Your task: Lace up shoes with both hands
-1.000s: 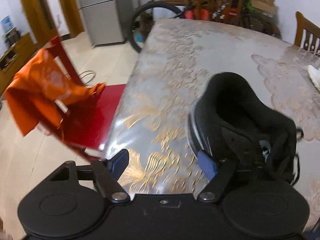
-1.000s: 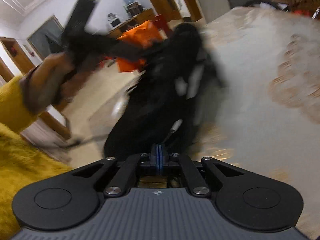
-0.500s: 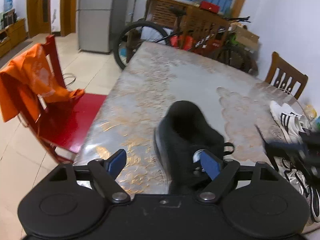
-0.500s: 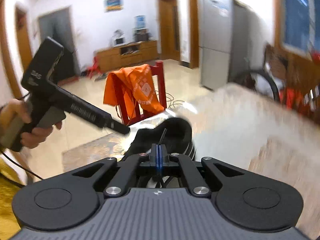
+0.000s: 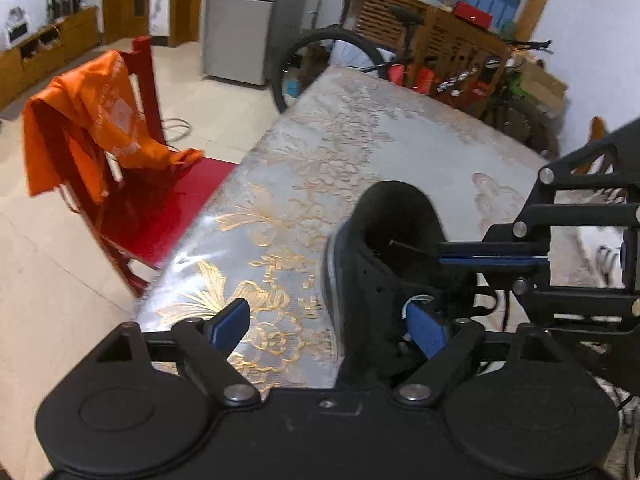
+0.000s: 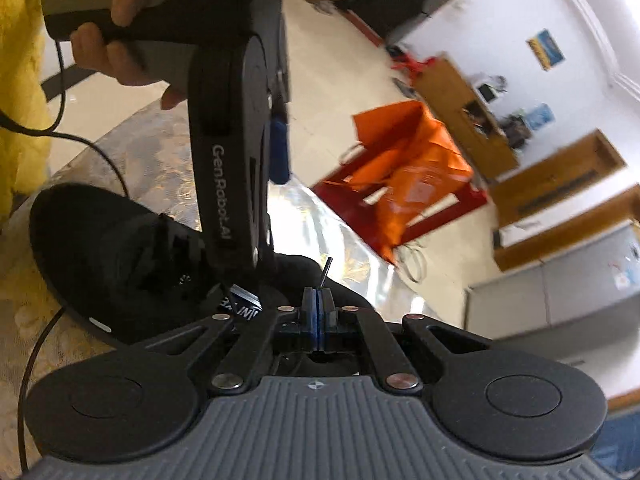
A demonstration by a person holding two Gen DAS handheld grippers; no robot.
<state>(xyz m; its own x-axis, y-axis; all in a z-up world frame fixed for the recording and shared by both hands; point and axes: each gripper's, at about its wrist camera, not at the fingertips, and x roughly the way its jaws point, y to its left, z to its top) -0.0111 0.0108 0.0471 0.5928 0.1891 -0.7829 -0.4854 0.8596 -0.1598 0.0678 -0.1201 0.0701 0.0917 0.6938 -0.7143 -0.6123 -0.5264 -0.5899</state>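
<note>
— What's nearest to you?

— The left gripper (image 5: 326, 326), low over the near end of the table (image 5: 320, 152). Its jaws are spreading and already stand wide; the blue pad on one side sits against the black shoe (image 5: 384, 264), the other hangs over the bare cloth, so nothing is pinched.

— And the shoe itself?

— Resting on the table's gold-flowered cover near the edge, heel collar facing away from that gripper.

— The other one?

— The right gripper (image 6: 318, 312) comes in from the right, just above the shoe's opening. Its blue pads are pressed flat together on a thin black lace end (image 6: 325, 270), whose stiff tip pokes out past them. A hand (image 6: 120, 24) in a yellow sleeve (image 6: 20, 80) grips the left tool's handle.

— Further off?

— Left of the table, a red chair (image 5: 132, 200) with an orange cloth (image 5: 92, 120) draped over its back. Beyond the far end, a bicycle (image 5: 332, 60) and a grey fridge (image 5: 240, 20).
</note>
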